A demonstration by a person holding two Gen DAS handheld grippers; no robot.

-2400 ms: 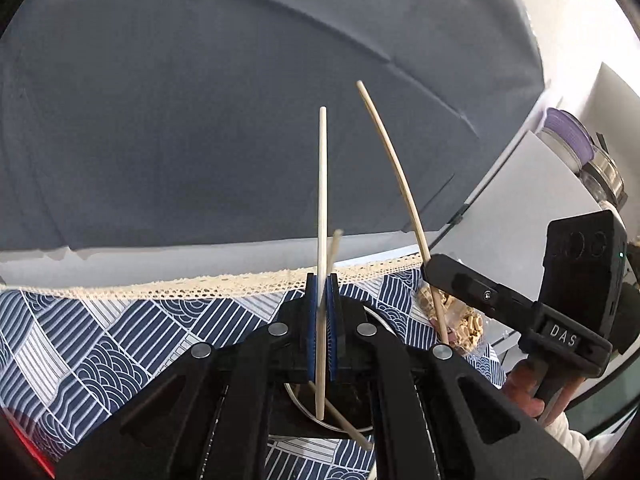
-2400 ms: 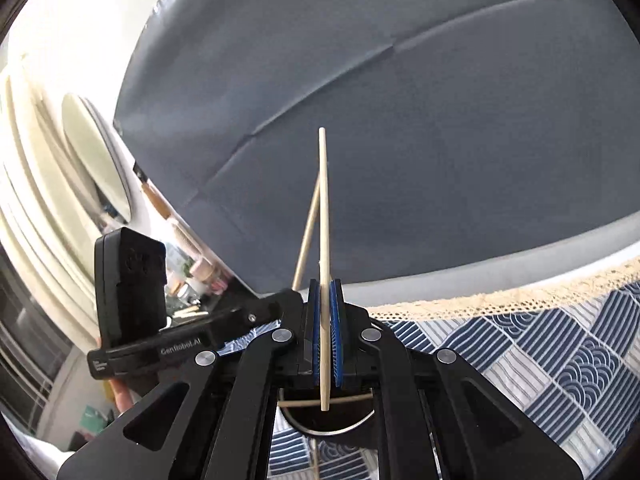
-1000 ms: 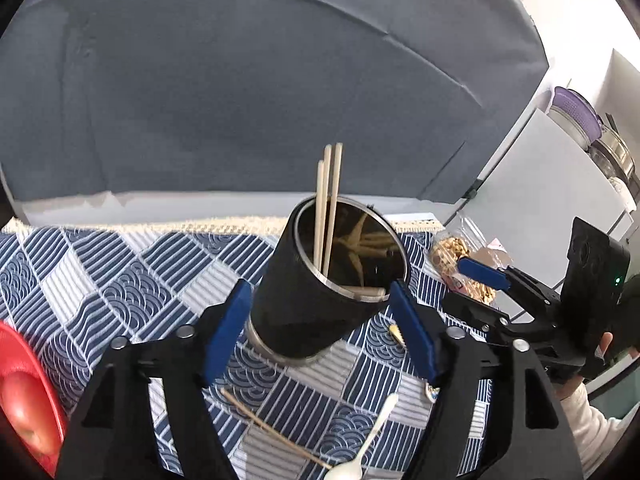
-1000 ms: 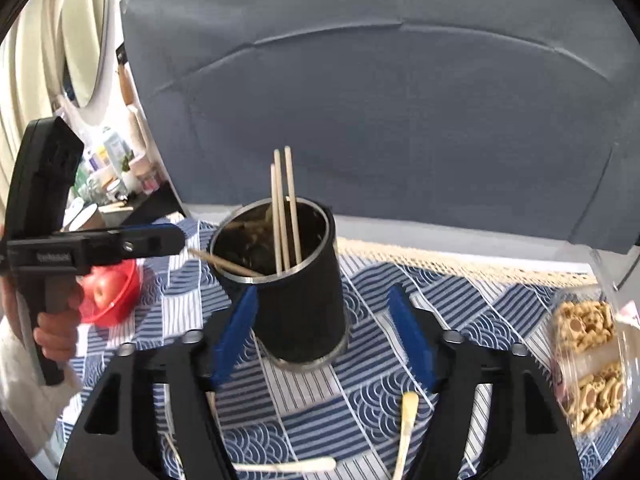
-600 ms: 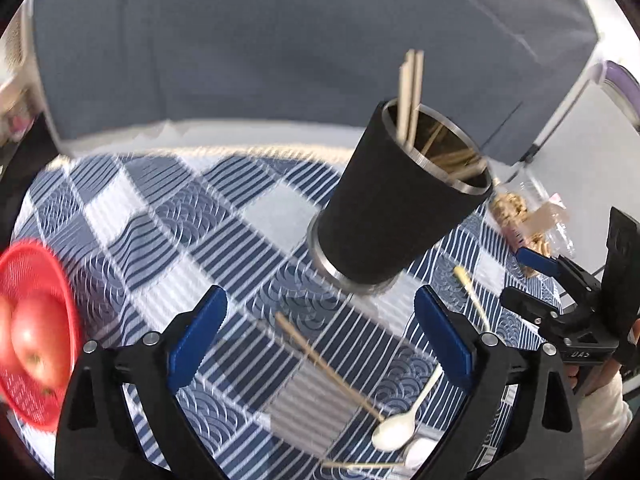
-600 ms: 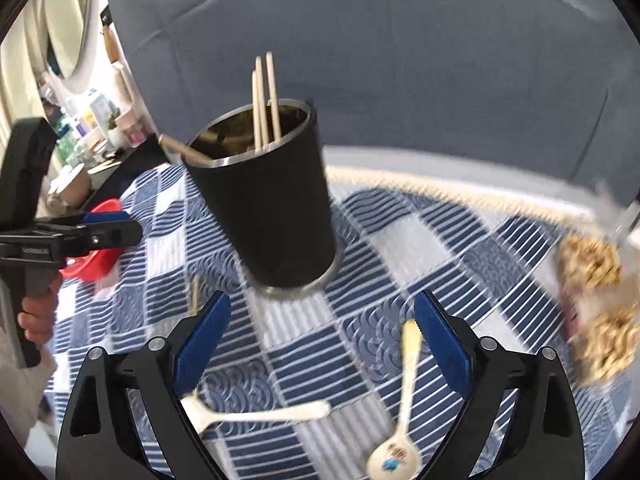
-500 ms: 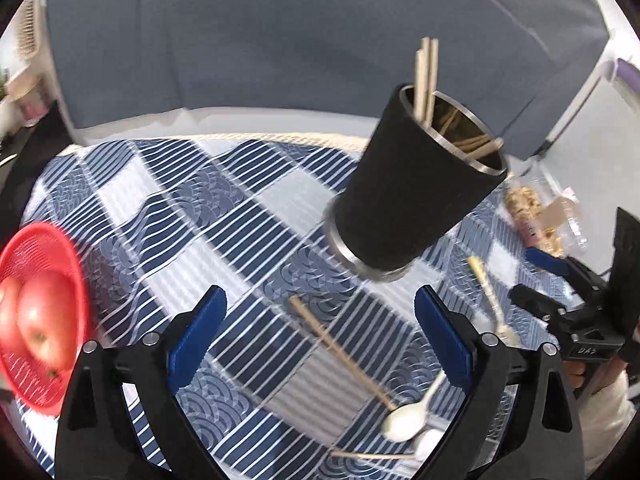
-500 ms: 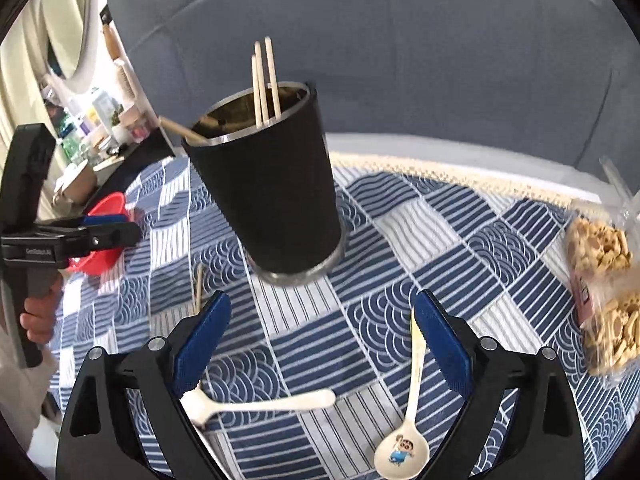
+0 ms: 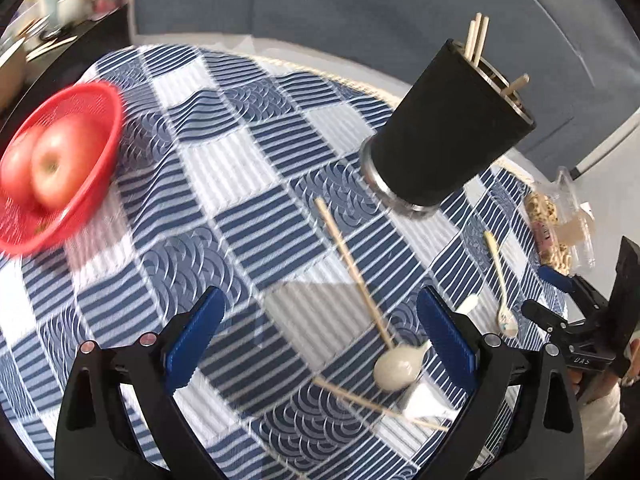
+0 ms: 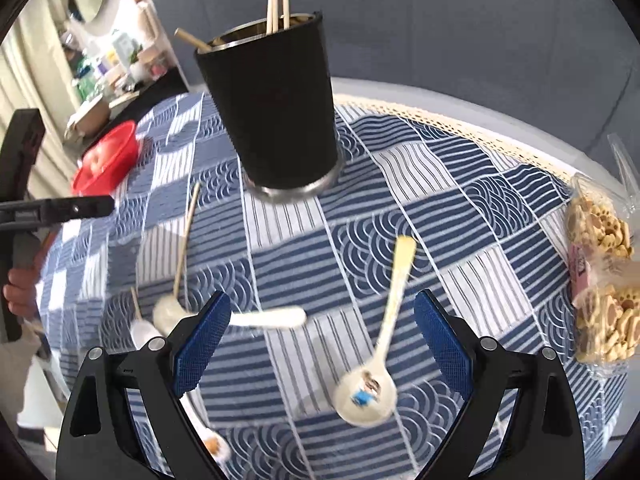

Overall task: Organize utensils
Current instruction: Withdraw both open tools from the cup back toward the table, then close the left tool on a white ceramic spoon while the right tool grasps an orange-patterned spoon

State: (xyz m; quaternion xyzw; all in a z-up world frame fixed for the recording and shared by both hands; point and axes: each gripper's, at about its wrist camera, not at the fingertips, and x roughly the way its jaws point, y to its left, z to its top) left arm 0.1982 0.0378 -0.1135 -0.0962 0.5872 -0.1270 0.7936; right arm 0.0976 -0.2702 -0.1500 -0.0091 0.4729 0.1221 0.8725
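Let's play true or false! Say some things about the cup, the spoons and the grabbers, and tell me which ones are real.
1. The black cup has chopsticks sticking out of its top. True.
2. The right gripper is squeezing a spoon. False: its jaws stand wide open with the cartoon spoon lying on the tablecloth between them, not pinched.
3. The red basket holds apples. True.
4. All the chopsticks are in the cup. False: a loose chopstick lies on the cloth.
5. The left gripper is empty. True.
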